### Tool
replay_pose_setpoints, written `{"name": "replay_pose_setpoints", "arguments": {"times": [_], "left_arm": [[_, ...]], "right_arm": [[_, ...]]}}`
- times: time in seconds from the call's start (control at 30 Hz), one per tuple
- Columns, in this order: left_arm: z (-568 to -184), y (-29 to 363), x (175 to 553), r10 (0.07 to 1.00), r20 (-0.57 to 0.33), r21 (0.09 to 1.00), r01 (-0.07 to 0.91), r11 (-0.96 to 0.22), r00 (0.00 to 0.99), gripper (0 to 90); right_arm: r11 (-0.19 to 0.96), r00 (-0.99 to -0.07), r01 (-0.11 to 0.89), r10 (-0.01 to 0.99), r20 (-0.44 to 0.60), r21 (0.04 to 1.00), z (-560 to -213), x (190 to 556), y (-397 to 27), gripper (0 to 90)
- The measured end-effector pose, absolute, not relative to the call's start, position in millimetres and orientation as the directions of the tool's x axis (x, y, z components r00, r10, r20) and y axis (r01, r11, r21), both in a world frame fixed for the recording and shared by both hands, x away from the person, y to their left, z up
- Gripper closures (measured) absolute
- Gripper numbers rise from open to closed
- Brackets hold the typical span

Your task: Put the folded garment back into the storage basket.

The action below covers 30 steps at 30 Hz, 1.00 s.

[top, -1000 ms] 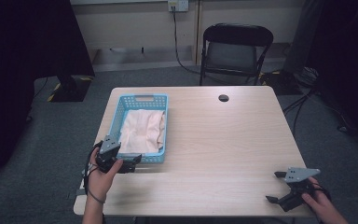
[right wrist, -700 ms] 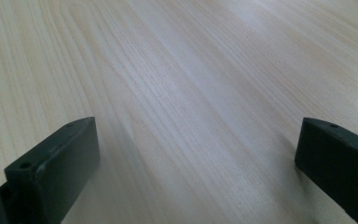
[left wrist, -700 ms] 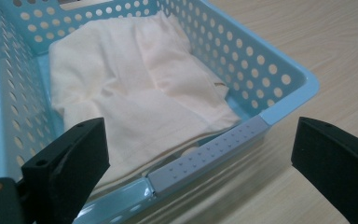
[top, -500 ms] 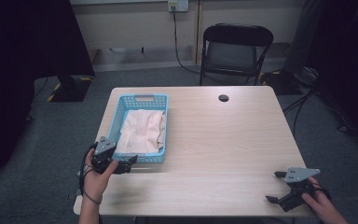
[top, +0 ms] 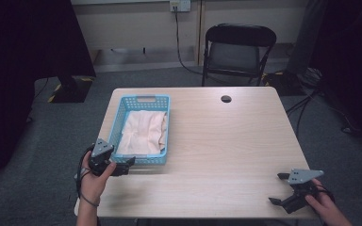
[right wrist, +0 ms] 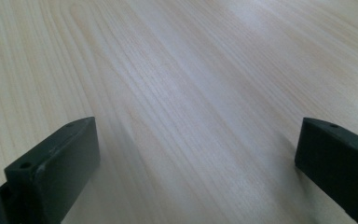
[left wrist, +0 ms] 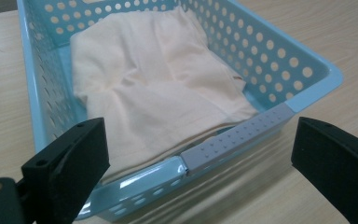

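Left gripper (top: 122, 167) is hovering at the lower left of the high view, just beside the near end of the blue basket (top: 114, 123), with its jaws spread wide and gripping nothing. In the left gripper view the basket's near rim (left wrist: 235, 138), with its grey ridged strip, is lying between the two black jaws but not touching them. A cream cloth (left wrist: 163, 93) is lying folded and rumpled inside the basket, filling most of its floor. The basket itself is sitting on the left half of the wooden table (top: 226, 141).

Judging by looks, the basket is thin perforated plastic and likely light, stiff enough to be dragged or lifted by its rim, though it may flex and tilt if taken at one corner. The grey strip looks like the best place to take hold, since its ridges should resist slipping. The cloth is soft and loose, so it would bunch rather than lift flat.

Right gripper (top: 283, 188) is resting at the lower right, equally wide open and empty, over bare wood.
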<state>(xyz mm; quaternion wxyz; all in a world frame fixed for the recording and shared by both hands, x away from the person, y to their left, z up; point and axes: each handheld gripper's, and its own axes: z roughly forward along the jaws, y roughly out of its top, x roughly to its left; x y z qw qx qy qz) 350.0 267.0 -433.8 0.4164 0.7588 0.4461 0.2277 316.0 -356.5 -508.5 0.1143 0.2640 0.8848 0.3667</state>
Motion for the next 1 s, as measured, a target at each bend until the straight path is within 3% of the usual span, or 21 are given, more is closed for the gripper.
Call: {"name": "replay_pose_setpoints", "arguments": {"times": [1.0], "left_arm": [[-442.8, 288.5, 347.6, 0.885, -0.019, 0.847, 0.478, -0.232, 0.465, 3.3]], "right_arm": [[0.592, -0.834, 0.383, 0.551, -0.009, 0.709, -508.5, 316.0, -356.5, 0.0]]}}
